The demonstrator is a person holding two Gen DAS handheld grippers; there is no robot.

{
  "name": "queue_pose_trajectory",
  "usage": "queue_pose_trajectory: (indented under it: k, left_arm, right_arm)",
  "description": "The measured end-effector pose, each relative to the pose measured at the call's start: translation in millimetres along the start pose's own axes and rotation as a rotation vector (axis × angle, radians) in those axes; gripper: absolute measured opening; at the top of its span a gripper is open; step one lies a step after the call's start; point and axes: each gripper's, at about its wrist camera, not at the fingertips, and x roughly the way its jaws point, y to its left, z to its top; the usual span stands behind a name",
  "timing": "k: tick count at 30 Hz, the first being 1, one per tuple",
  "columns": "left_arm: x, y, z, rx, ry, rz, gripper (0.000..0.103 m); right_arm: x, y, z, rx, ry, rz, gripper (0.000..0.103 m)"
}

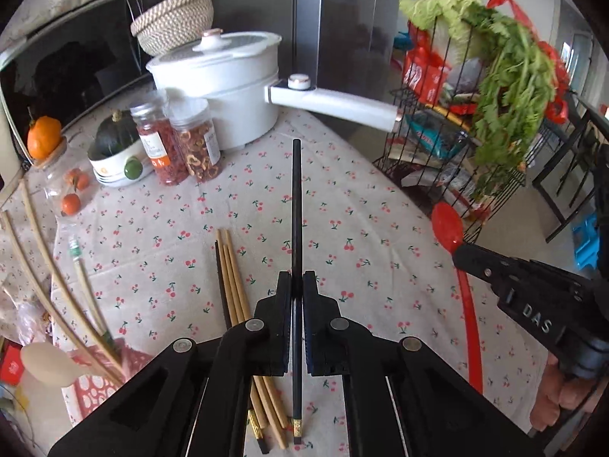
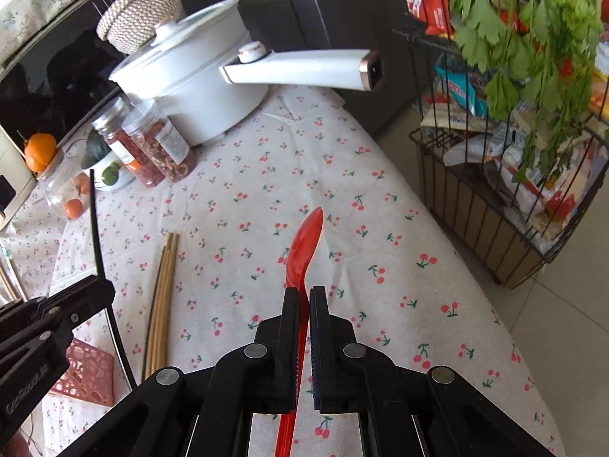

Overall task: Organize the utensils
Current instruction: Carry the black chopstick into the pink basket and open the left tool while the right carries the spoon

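Item 1. Left gripper [image 1: 297,285]: black, two-fingered, jaws drawn narrow and clamped on a single thin black chopstick with a gold band near its square end [image 1: 297,228]. The chopstick's long axis runs along the line of the fingers; its slim tip points forward and away, toward the pan, and its gilt end trails back under the gripper body. It is held clear above the bench.

Item 2. Right gripper [image 2: 303,293]: black, two-fingered, jaws narrow and closed on the handle of a glossy red plastic spoon [image 2: 304,243]. The spoon's long axis follows the fingers; its bowl points forward beyond the fingertips, turned on edge, and the handle runs back beneath the gripper. In the left wrist view the spoon shows to the right of the left gripper.

Item 3. Bundle of tan bamboo chopsticks with one dark stick alongside [image 1: 232,285]: lying flat on the bench, just left of and below the left gripper, roughly parallel to the held chopstick.

Item 4. Bench covered in a white cloth printed with red cherries [image 2: 380,228]: beneath both grippers.

Item 5. White lidded electric pan with a long straight handle [image 1: 228,87]: ahead of both grippers, handle reaching rightward.

Item 6. Two clear jars of dried red and tan pieces [image 1: 182,141]: ahead and left.

Item 7. Black wire rack holding leafy greens and packets [image 2: 514,190]: to the right, beside the bench.
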Motion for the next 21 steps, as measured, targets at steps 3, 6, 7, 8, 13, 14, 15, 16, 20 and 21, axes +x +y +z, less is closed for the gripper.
queue_pose_trajectory:
  k: [3,6,7,8,13,14,15,16,20,21]
  left_arm:
    - [-37.6,3.8,-16.0,0.004,-0.060,-0.021,0.005]
    - [-70.5,8.7,-31.3,0.002,-0.119,-0.029,0.005]
    - [-81.1,11.9,-35.4,-0.006,-0.139,-0.035,0.005]
    - [-91.5,15.2,-39.3,-0.015,-0.159,-0.041,0.005]
    - [-139.3,28.7,-49.0,-0.056,-0.270,-0.063,0.005]
    - [-148.6,33.3,-50.1,-0.065,-0.291,-0.069,0.005]
    - [-156.9,36.2,-51.5,-0.072,-0.312,-0.072,0.005]
    - [-164.4,39.1,-53.4,-0.076,-0.331,-0.072,0.005]
    - [-188.0,52.6,-58.8,-0.083,-0.394,-0.053,0.005]
    - [-192.7,56.9,-60.2,-0.090,-0.407,-0.053,0.005]
  right_arm:
    - [-24.1,13.2,-1.8,-0.019,-0.043,0.015,0.002]
    - [-46.8,28.7,-4.5,-0.058,-0.087,-0.002,0.002]
    - [-53.9,33.5,-5.3,-0.070,-0.102,-0.004,0.002]
    - [-60.5,38.1,-6.1,-0.080,-0.116,-0.003,0.002]
    - [-86.9,60.0,-10.7,-0.127,-0.187,0.013,0.002]
    - [-90.9,64.4,-11.9,-0.140,-0.203,0.013,0.002]
    - [-93.9,68.7,-13.4,-0.155,-0.216,0.013,0.002]
    - [-96.8,73.3,-14.8,-0.172,-0.228,0.012,0.002]
    - [-104.8,89.1,-21.6,-0.238,-0.271,0.013,0.002]
    - [-105.7,92.1,-23.0,-0.250,-0.278,0.015,0.002]
